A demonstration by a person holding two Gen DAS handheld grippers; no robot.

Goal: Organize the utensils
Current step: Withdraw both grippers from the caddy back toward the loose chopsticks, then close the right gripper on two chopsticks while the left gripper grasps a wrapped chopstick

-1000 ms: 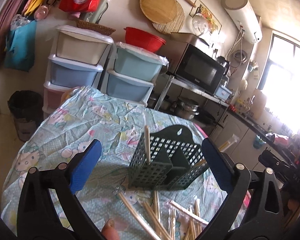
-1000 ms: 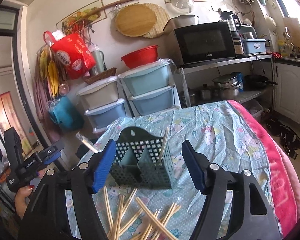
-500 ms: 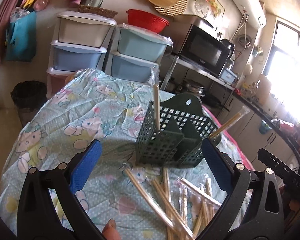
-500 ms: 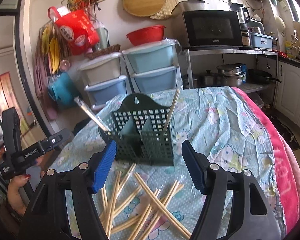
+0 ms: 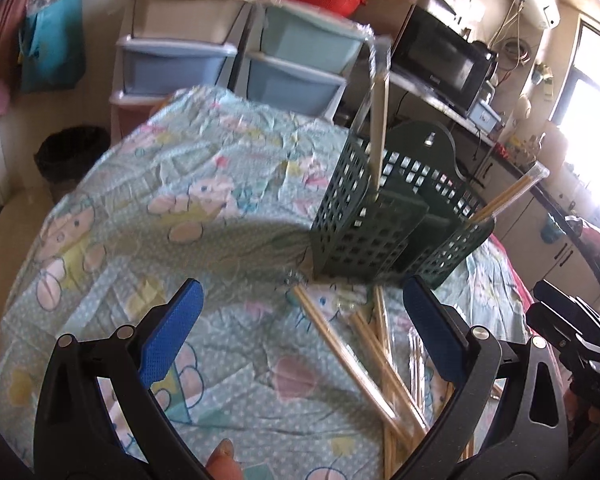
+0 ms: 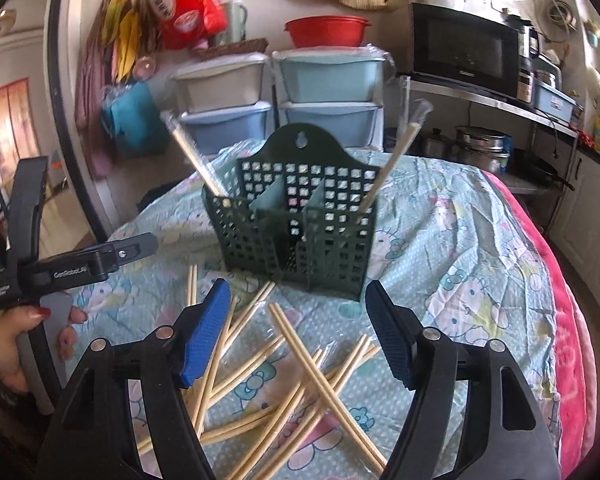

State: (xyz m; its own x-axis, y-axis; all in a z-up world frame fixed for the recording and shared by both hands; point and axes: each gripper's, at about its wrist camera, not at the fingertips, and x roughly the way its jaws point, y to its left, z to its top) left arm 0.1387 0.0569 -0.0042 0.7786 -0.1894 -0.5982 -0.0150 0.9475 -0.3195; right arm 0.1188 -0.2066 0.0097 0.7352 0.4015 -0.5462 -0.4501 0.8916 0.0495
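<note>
A dark green perforated utensil caddy point(image 6: 296, 236) point(image 5: 395, 224) with three compartments stands on the table. One wrapped chopstick pair point(image 6: 192, 156) leans out of its left compartment, another point(image 6: 395, 156) out of its right one. Several wrapped chopstick pairs point(image 6: 292, 364) point(image 5: 363, 360) lie scattered on the cloth in front of it. My right gripper point(image 6: 298, 336) hovers open just above this pile, nothing between its blue pads. My left gripper point(image 5: 300, 332) is open too, over the cloth left of the pile, nothing in it.
A cartoon-print tablecloth point(image 5: 148, 220) covers the round table, with a pink blanket point(image 6: 567, 300) along its right edge. Behind stand stacked plastic drawers point(image 6: 288, 96), a red bowl point(image 6: 327, 32) and a microwave point(image 6: 463, 48). A black bin point(image 5: 72, 156) sits on the floor at left.
Both grippers have dropped and tilted down toward the table, so the caddy and the chopstick pile look closer and larger. Neither has taken hold of anything.
</note>
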